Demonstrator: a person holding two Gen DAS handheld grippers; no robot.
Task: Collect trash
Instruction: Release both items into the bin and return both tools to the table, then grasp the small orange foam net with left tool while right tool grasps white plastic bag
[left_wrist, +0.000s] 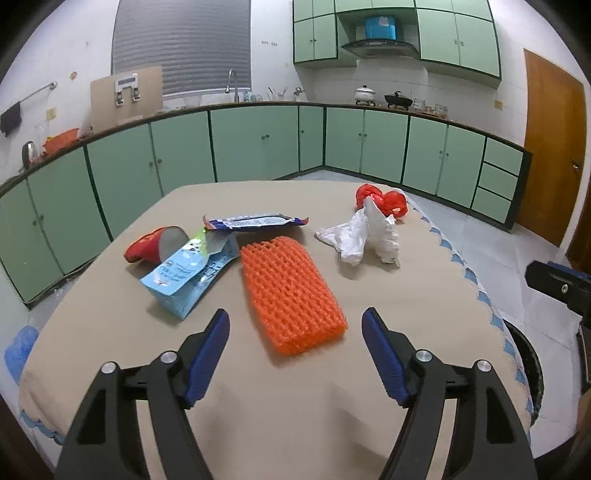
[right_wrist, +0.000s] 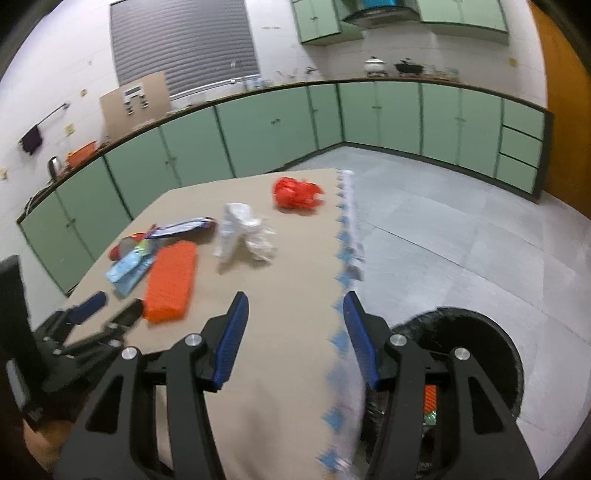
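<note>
On the table (left_wrist: 280, 424), which wears a beige cloth with a blue scalloped edge, several pieces of trash lie spread out. Nearest the left tool (left_wrist: 295, 332) is an orange foam fruit net (left_wrist: 291, 291), a long flat rectangle with an open mesh pattern, lying lengthwise between the tool's blue pads but ahead of them, untouched. The left tool's jaws stand wide apart with nothing in them.

To the left of the net lies a light blue torn carton or pouch (left_wrist: 186, 275) with printed lettering, its silver inside showing at the torn end. Touching it on the far left is a red crumpled wrapper with a grey inner face (left_wrist: 153, 245). Behind both lies a flat blue and white printed snack wrapper (left_wrist: 255, 222), stretched sideways. To the right of the net, well apart from it, sits a crumpled white plastic bag or tissue (left_wrist: 364, 234), bunched into peaks. Just behind that, near the far right edge of the table, is a scrunched red plastic bag (left_wrist: 384, 201).

The right tool (right_wrist: 295, 339) hovers over the table's right edge, its jaws parted and empty. Below it on the grey tiled floor, beside the table, stands a round black bin lined with a black bag (right_wrist: 480, 332); something orange and a bit of shiny wrapper show inside, partly hidden by the tool.
</note>
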